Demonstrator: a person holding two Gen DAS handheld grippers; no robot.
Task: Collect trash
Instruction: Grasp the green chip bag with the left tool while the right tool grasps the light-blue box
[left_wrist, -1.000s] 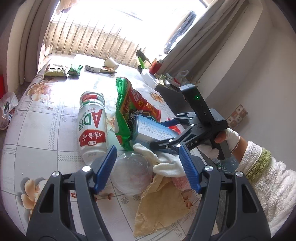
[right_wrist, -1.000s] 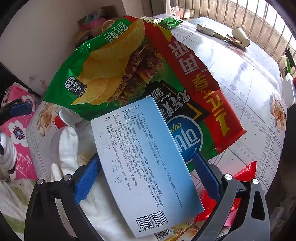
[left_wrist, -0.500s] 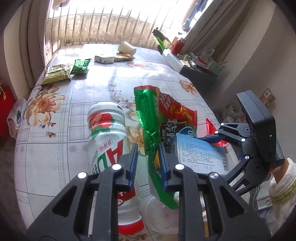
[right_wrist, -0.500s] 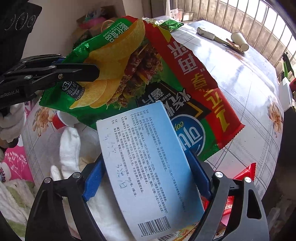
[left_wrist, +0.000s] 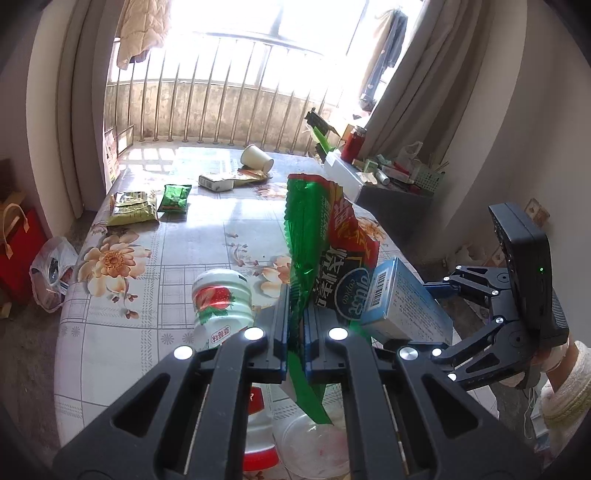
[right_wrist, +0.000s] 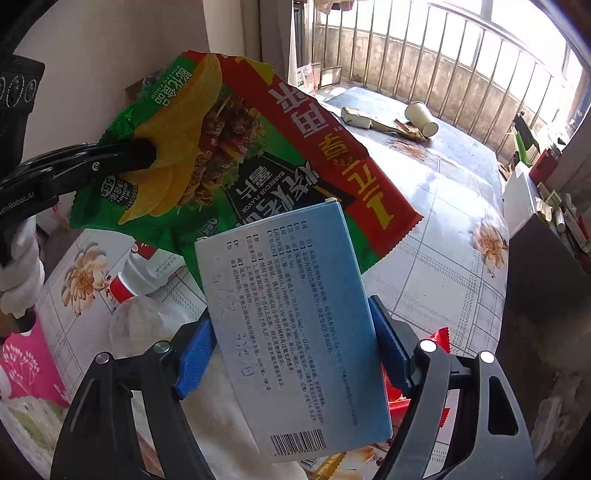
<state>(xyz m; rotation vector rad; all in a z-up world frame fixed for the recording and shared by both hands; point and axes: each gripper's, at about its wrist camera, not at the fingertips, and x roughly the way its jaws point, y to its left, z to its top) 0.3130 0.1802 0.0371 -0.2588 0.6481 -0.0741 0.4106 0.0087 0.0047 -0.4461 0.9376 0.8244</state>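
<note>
My left gripper (left_wrist: 295, 317) is shut on the edge of a green and red chip bag (left_wrist: 325, 251) and holds it upright above the table; the bag also fills the right wrist view (right_wrist: 236, 158), with the left gripper's fingers (right_wrist: 122, 158) pinching its left side. My right gripper (right_wrist: 291, 350) is shut on a light blue medicine box (right_wrist: 291, 317), which shows beside the bag in the left wrist view (left_wrist: 402, 306). A white drink bottle (left_wrist: 221, 306) and a clear plastic cup (left_wrist: 314, 446) lie on the floral table (left_wrist: 122, 314) below.
At the far end lie a paper cup (left_wrist: 256, 159), a small white carton (left_wrist: 216, 181) and two green snack packets (left_wrist: 133, 203). A red wrapper (right_wrist: 439, 339) lies under my right gripper. A cluttered side shelf (left_wrist: 391, 177) stands right of the table.
My left gripper closed on the chip bag's edge and lifted it upright. My right gripper rose with the blue box held in it.
</note>
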